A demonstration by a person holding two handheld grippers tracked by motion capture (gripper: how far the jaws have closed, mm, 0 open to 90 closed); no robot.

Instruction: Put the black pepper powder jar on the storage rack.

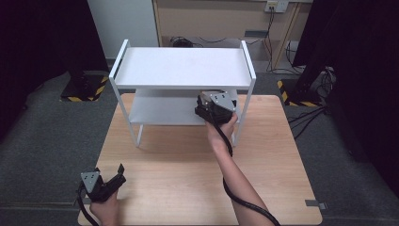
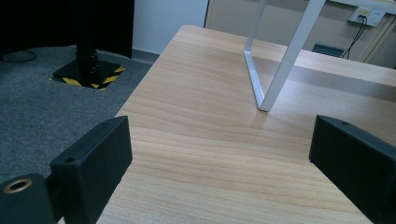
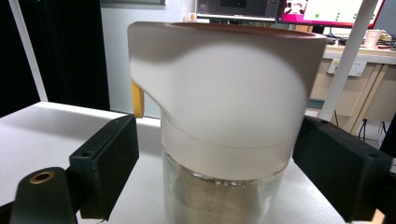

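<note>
1. Wooden table (image 1: 188,188) carries a white two-tier rack (image 1: 183,66) at its twelve o'clock edge.
2. Right gripper (image 1: 207,106) reaches onto the lower shelf (image 1: 155,110); its jaws stand parted either side of a white-capped clear jar (image 3: 224,116), left one clearly off it.
3. Left gripper (image 1: 115,176) rests at seven o'clock, jaws wide apart, nothing between.

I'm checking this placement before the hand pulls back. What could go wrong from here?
1. The right gripper still straddles the shaker jar on the lower shelf; its left pad stands clear, the right looks close, so a sideways retreat could tip it.
2. Lifting could strike the top shelf just above.
</note>
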